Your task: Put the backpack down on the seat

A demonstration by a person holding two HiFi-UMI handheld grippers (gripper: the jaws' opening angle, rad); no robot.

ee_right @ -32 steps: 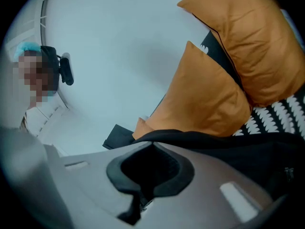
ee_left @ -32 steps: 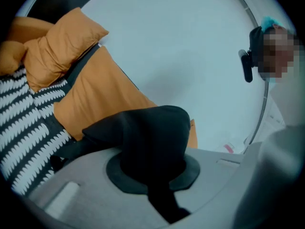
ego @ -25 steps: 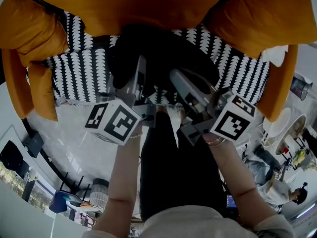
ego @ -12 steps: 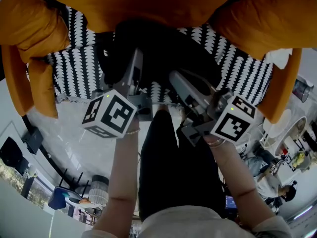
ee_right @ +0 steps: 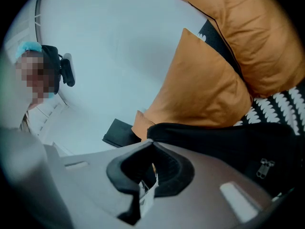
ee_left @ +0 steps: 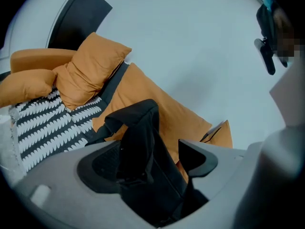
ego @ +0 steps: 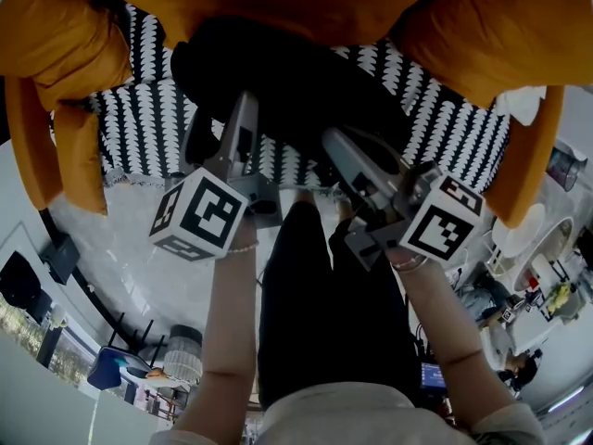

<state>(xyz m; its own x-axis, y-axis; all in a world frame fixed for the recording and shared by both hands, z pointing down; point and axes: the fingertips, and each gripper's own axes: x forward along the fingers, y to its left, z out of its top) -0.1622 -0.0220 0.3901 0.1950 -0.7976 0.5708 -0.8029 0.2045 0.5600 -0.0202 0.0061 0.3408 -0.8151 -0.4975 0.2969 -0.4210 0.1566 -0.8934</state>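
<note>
**Near.** The left gripper [ego: 243, 109] is held over the front edge of the seat [ego: 139, 128]. Its jaws are opening and stand wide. A black fold of the backpack [ego: 296, 72] is seen upright between them in the left gripper view [ee_left: 152, 151]. The fold lies against one pad and clear of the other, so no grip is judged to remain. The right gripper [ego: 334, 146] is set just beside it, nearer the seat's right side. Its jaws are seen together in the right gripper view [ee_right: 151, 149]. Whether a thin edge of the bag is pinched at their tips cannot be made out.

**Middle.** The backpack is lying on the patterned seat. Its long axis runs across the seat from the back left towards the front right. It lies directly ahead of both grippers, and its near edge is at their tips. The left gripper is the more closely engaged, so a clean exit is judged to lie straight back towards the front edge.

**Far.** The bag's far side is resting against the orange back cushion [ego: 259, 3].

**Change noted.** One second earlier the left jaws were almost closed on the fabric. The bag is now seen spread further towards the seat's left side.
</note>
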